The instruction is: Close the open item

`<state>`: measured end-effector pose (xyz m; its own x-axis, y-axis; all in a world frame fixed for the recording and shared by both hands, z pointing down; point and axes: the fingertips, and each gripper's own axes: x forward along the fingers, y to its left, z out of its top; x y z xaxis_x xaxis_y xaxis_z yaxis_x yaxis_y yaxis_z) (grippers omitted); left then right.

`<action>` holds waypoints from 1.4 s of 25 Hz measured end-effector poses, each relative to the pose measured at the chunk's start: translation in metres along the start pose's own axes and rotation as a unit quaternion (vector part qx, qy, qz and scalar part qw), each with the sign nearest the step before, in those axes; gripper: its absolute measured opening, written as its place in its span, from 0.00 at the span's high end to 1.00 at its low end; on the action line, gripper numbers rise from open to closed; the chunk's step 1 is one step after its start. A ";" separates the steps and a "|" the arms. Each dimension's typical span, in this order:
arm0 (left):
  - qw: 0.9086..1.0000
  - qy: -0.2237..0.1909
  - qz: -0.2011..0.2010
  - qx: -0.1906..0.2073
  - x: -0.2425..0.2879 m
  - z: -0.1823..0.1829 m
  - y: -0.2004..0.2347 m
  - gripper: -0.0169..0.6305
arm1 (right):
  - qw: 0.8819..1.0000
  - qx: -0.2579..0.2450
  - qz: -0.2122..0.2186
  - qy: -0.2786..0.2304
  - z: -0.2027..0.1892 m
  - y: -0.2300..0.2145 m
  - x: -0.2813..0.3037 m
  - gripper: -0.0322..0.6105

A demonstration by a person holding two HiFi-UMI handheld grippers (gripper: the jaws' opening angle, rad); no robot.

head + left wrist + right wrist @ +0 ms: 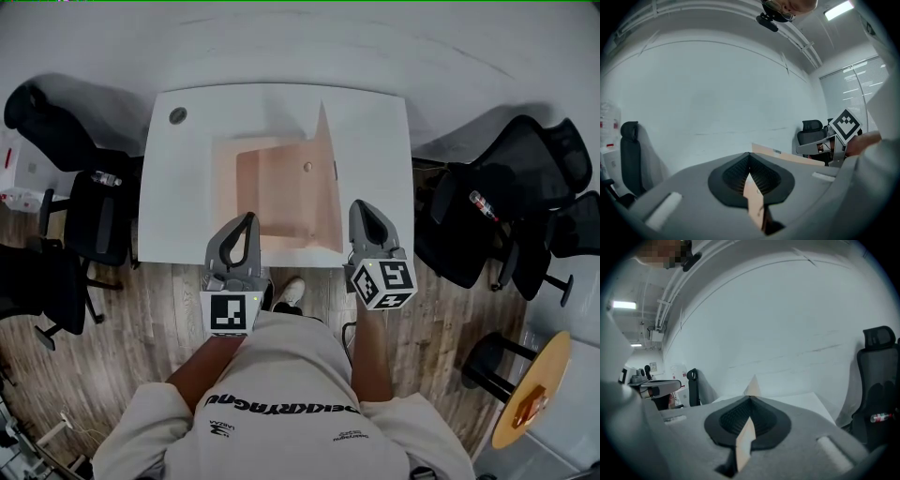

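Observation:
An open tan cardboard box (281, 192) lies on the white table (183, 197). Its right flap (328, 169) stands upright. My left gripper (247, 223) sits at the box's near edge. In the left gripper view its jaws (750, 165) are shut, with a thin strip of cardboard (753, 199) pinched between them. My right gripper (362, 208) is just right of the upright flap. Its jaws (750, 406) are also shut on a cardboard edge (745, 446). The flap's tip (752, 386) shows beyond them. The box's inside is mostly hidden from the gripper views.
Black office chairs stand left (94, 220) and right (525, 178) of the table. A bottle (106, 178) lies on the left chair. A round wooden stool (534, 389) is at the lower right. The table has a cable hole (177, 115). A shoe (292, 292) shows under the near edge.

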<state>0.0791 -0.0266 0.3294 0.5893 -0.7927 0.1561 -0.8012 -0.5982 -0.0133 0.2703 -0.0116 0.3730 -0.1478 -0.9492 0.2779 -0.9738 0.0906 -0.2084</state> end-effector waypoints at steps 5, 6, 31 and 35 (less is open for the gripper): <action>1.000 0.007 0.006 -0.007 0.004 -0.003 0.004 0.97 | 1.000 0.003 0.015 0.013 -0.009 -0.003 0.011 0.95; 1.000 0.007 0.008 -0.007 0.004 -0.004 0.006 0.97 | 1.000 0.003 0.021 0.018 -0.012 -0.003 0.014 0.95; 0.999 0.038 0.030 -0.015 0.007 -0.049 0.049 0.97 | 0.993 0.033 0.090 0.067 -0.042 0.034 0.053 0.95; 0.998 0.041 0.035 -0.019 0.008 -0.052 0.057 0.97 | 0.992 0.034 0.098 0.075 -0.044 0.040 0.059 0.95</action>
<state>0.0324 -0.0611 0.3815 0.5220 -0.8197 0.2358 -0.8446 -0.5353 0.0092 0.2153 -0.0507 0.4228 -0.3627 -0.8591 0.3610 -0.9105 0.2442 -0.3336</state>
